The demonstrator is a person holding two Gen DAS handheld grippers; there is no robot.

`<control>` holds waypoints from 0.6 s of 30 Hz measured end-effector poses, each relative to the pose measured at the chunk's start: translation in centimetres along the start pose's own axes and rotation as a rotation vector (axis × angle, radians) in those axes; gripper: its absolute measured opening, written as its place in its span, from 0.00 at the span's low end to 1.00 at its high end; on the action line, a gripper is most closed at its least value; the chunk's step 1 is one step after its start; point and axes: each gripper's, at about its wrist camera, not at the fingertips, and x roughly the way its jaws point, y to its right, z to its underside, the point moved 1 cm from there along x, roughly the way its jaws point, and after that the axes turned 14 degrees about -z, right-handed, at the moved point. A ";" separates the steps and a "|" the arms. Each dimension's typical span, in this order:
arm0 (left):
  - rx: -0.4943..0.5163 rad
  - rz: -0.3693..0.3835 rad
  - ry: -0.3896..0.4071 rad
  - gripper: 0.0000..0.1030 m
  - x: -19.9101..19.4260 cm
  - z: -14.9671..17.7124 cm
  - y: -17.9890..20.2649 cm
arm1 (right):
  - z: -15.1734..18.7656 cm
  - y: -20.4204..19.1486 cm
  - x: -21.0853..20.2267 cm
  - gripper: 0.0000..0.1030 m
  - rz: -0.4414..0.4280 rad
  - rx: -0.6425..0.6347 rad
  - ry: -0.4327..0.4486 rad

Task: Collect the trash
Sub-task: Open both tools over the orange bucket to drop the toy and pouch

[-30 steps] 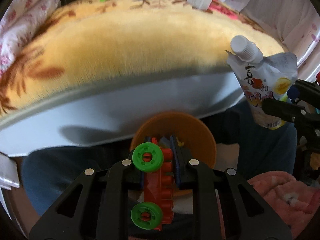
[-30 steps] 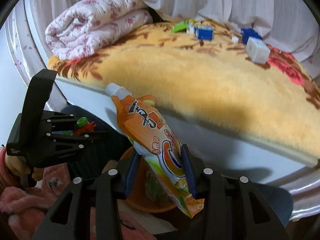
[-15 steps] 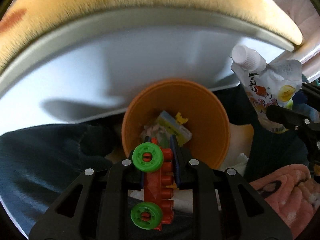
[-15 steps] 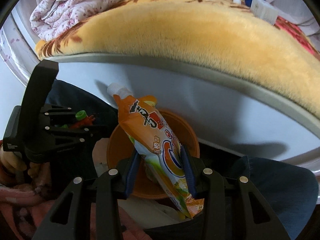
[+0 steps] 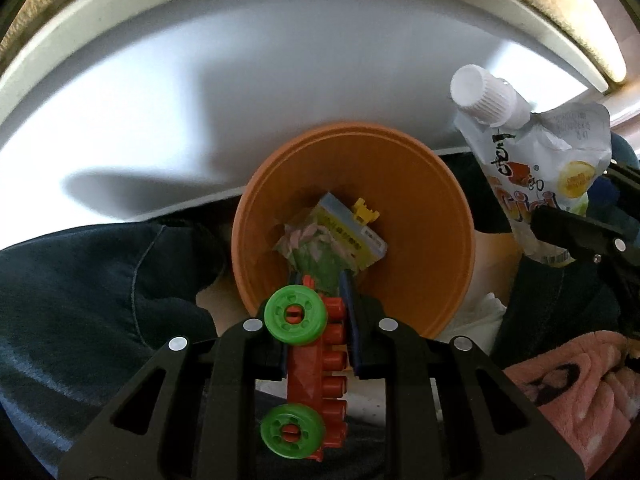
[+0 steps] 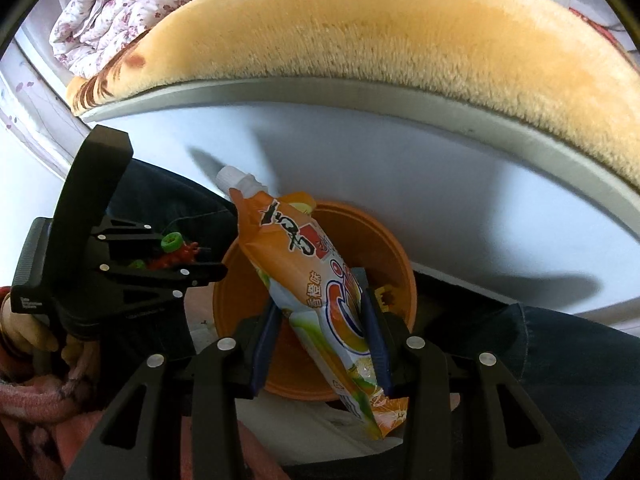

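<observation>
My left gripper (image 5: 318, 280) is shut on a red toy block with green wheels (image 5: 316, 364), held over the near rim of an orange bin (image 5: 432, 220). The bin holds a yellow-green wrapper (image 5: 340, 240) and a small yellow piece (image 5: 365, 211). My right gripper (image 6: 322, 312) is shut on an orange juice pouch with a white cap (image 6: 304, 264), held above the same orange bin (image 6: 384, 252). The pouch also shows at the right of the left wrist view (image 5: 536, 168). The left gripper with its toy shows at the left of the right wrist view (image 6: 192, 256).
The white bed frame side (image 6: 400, 168) rises just behind the bin, topped by a yellow plush blanket (image 6: 380, 28) and a folded floral quilt (image 6: 112, 12). Dark blue fabric (image 5: 88, 280) lies left of the bin and a pink fluffy cloth (image 5: 568, 392) lies at the right.
Both grippers have come down from bed level toward the orange bin, which is now larger and closer. The bed top has slid out of the left view. Both grips are unchanged.
</observation>
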 end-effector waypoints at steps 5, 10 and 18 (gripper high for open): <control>-0.014 -0.020 0.015 0.69 -0.1 -0.2 0.1 | -0.3 0.1 -0.1 0.64 0.014 0.007 0.034; -0.017 -0.020 -0.002 0.69 0.1 0.0 -0.1 | -0.3 0.7 -0.3 0.64 0.014 0.033 0.048; -0.016 -0.025 0.005 0.69 0.0 0.1 0.1 | 0.3 1.2 -1.3 0.65 0.028 0.035 0.066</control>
